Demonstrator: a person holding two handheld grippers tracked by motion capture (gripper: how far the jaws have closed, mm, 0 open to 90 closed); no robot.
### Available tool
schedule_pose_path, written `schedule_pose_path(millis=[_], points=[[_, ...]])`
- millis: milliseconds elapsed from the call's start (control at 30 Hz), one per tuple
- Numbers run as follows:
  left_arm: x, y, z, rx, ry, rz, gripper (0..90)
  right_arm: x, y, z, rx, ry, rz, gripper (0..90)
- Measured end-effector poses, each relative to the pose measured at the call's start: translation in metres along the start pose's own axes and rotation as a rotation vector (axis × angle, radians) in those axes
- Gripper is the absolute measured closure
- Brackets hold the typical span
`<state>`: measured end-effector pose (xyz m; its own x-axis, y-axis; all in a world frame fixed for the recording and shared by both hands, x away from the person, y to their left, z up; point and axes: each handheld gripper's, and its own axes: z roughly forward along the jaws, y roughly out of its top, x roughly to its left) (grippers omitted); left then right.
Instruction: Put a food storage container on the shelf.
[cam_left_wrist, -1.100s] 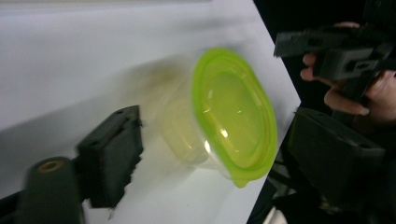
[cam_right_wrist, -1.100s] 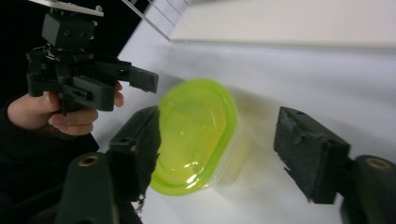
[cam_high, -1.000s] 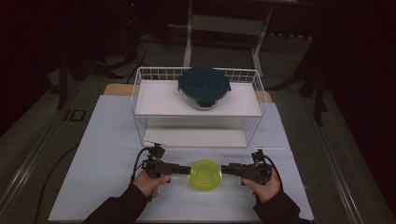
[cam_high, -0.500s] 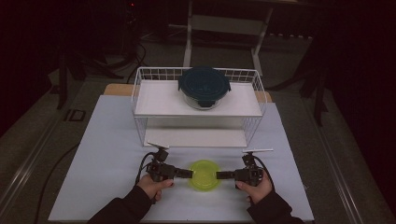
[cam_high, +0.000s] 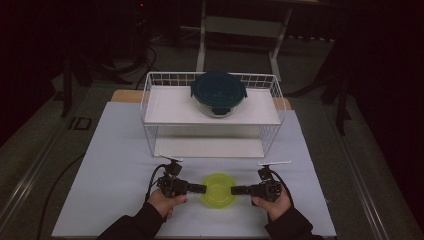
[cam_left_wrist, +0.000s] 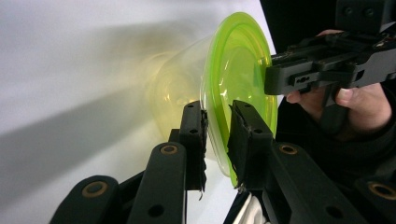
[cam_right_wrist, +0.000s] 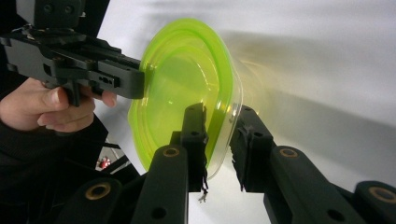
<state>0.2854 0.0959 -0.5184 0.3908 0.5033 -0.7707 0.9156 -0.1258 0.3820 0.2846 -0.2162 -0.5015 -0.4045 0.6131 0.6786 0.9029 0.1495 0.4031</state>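
A translucent yellow-green container with its lid on sits on the white sheet near the front edge. My left gripper reaches in from its left. In the left gripper view the left gripper has the container's rim between its jaws. My right gripper comes from the opposite side, and in the right gripper view the right gripper clamps the rim the same way. Both pairs of jaws have just been closing, and the pads now press on the rim.
A white wire rack stands behind, with a dark teal-lidded glass bowl on its upper shelf and a bare lower shelf. The white sheet covers the table around my hands.
Both grippers' jaws have narrowed onto the container's rim from either side. The hands have edged slightly inward; the container sits in the same place.
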Motion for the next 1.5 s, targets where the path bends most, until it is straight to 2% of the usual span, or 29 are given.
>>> schedule_pose_path(millis=[67, 133, 333, 433, 633, 833, 1000, 1133, 1200, 1267, 1300, 1400, 1500], points=[[-0.004, -0.001, 0.0, 0.004, 0.024, 0.011, 74.7, 0.002, -0.001, 0.0, -0.002, -0.007, 0.002, 76.4], [-0.008, -0.002, 0.0, 0.004, 0.053, 0.041, 74.3, 0.005, -0.002, 0.0, -0.01, -0.016, 0.003, 76.9], [-0.013, -0.007, -0.002, -0.001, 0.08, 0.051, 75.0, 0.011, -0.006, -0.002, -0.033, -0.034, -0.013, 78.8], [-0.018, -0.009, -0.004, -0.021, 0.106, 0.061, 78.7, 0.015, -0.006, -0.004, -0.036, -0.042, -0.03, 81.0], [-0.023, -0.007, -0.011, -0.039, 0.097, 0.067, 79.6, 0.025, -0.004, -0.009, -0.054, -0.046, -0.072, 81.1], [-0.033, 0.001, -0.022, -0.069, 0.097, 0.109, 80.0, 0.036, 0.002, -0.016, -0.089, -0.045, -0.096, 81.1], [-0.048, 0.006, -0.034, -0.101, 0.099, 0.156, 80.0, 0.046, 0.007, -0.026, -0.121, -0.039, -0.125, 81.1], [-0.056, 0.009, -0.039, -0.115, 0.103, 0.173, 80.1, 0.053, 0.01, -0.032, -0.139, -0.036, -0.139, 81.1], [-0.063, 0.012, -0.044, -0.128, 0.1, 0.194, 80.2, 0.057, 0.012, -0.036, -0.151, -0.034, -0.153, 81.1], [-0.063, 0.012, -0.044, -0.128, 0.1, 0.194, 80.2, 0.059, 0.013, -0.038, -0.158, -0.031, -0.158, 81.1], [-0.069, 0.014, -0.049, -0.143, 0.101, 0.211, 80.3, 0.063, 0.014, -0.042, -0.167, -0.026, -0.164, 81.2], [-0.073, 0.015, -0.053, -0.156, 0.099, 0.219, 80.3, 0.066, 0.017, -0.044, -0.175, -0.024, -0.171, 81.2], [-0.08, 0.018, -0.062, -0.178, 0.099, 0.234, 80.3, 0.075, 0.021, -0.048, -0.188, -0.027, -0.197, 81.2]])
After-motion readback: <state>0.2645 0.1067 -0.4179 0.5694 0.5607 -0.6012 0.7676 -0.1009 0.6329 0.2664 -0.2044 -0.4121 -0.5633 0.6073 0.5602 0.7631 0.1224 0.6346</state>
